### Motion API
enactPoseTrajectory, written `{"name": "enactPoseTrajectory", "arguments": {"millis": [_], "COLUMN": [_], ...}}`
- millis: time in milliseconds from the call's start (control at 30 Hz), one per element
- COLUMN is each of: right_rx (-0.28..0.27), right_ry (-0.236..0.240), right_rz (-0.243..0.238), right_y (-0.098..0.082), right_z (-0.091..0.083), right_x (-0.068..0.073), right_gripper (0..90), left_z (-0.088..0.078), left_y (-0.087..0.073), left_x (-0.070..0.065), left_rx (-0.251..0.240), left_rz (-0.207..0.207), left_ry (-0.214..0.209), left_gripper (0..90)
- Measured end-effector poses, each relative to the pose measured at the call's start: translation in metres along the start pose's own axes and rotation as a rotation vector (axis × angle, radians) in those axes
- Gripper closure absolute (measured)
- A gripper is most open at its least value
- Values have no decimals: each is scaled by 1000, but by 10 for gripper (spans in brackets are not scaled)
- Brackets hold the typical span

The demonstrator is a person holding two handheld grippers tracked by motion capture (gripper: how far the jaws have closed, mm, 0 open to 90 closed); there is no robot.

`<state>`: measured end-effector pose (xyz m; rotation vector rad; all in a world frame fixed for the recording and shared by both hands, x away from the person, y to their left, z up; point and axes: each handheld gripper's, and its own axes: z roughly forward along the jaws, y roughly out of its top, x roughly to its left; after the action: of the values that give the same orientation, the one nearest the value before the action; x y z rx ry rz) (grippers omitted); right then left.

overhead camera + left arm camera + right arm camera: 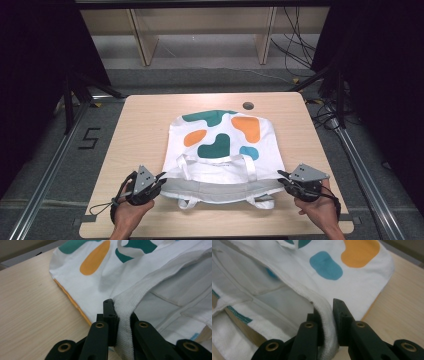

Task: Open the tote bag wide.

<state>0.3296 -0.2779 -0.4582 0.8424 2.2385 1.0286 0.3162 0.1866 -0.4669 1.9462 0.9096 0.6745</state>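
Observation:
A white tote bag [222, 145] with green, orange and blue blobs lies flat in the middle of the wooden table [145, 125], its mouth toward me. My left gripper [161, 176] is shut on the bag's upper rim at its left corner; the thick white hem [123, 315] is pinched between the black jaws. My right gripper [281, 176] is shut on the same rim at the right corner, with the hem [326, 315] folded between its jaws. The rim is lifted a little, so the mouth gapes and the grey inside [220, 189] shows. Two white handles [187, 202] lie at the front.
A round dark hole [248, 105] sits near the table's far edge. Wooden shelving [200, 30] stands behind the table, with cables [300, 45] at the back right. Metal rails [50, 170] run along both sides. Bare tabletop lies left and right of the bag.

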Motion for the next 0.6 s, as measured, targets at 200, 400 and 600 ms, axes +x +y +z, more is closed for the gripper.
{"name": "enactPoseTrajectory", "arguments": {"millis": [200, 400, 600], "right_rx": [-82, -127, -213], "right_ry": [-24, -48, -82], "right_rz": [4, -28, -53], "right_y": [18, 35, 61], "right_z": [-11, -24, -47], "right_x": [-7, -11, -18], "right_gripper": [838, 849, 864], "left_z": [-8, -18, -38], "left_y": [19, 39, 73], "left_x": [3, 6, 9], "left_rx": [-57, -127, -233], "left_rz": [-13, -12, 15], "left_ry": [-7, -14, -10], "left_gripper": [858, 857, 861]}}
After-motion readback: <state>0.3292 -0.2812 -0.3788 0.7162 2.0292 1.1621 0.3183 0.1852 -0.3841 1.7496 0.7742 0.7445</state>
